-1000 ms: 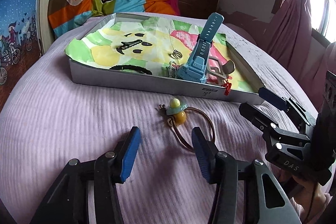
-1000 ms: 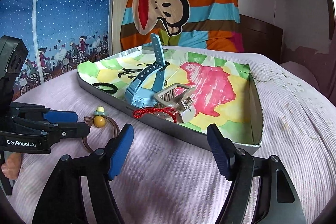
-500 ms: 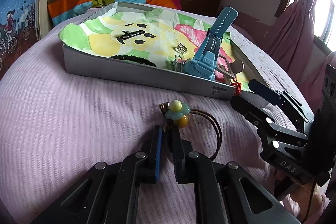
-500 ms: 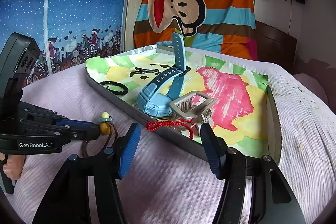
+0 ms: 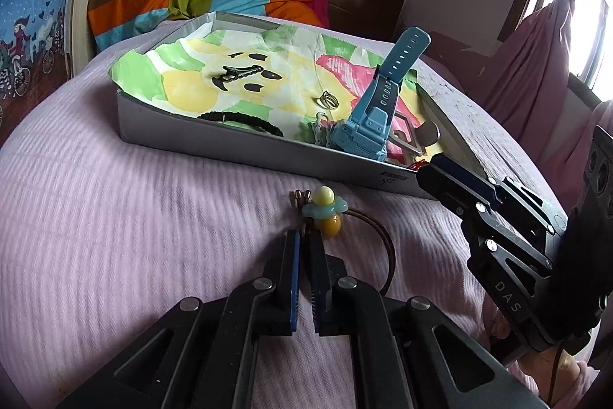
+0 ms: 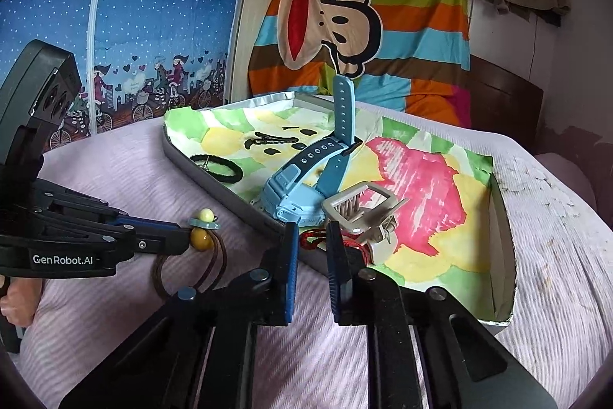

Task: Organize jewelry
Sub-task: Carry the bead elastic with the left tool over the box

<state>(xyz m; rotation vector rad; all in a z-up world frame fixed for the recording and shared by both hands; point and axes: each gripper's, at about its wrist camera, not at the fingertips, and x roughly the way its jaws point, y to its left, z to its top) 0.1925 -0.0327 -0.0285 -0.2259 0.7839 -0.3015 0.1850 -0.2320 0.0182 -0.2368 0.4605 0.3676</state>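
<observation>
Left wrist view: left gripper (image 5: 304,240) is clamped on the hair tie (image 5: 377,240) lying on the bed (image 5: 115,236), just near of the tray (image 5: 249,150). Thin cord, could slip out when lifted.

Right wrist view: right gripper (image 6: 311,236) is nearly closed around the red cord (image 6: 312,239) at the tray's near edge, can't tell if it's actually gripping. Could snag the hair claw (image 6: 364,213).

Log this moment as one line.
left tongs: shut on beaded hair tie, on bed | right tongs: narrow gap around red cord at tray edge
</observation>
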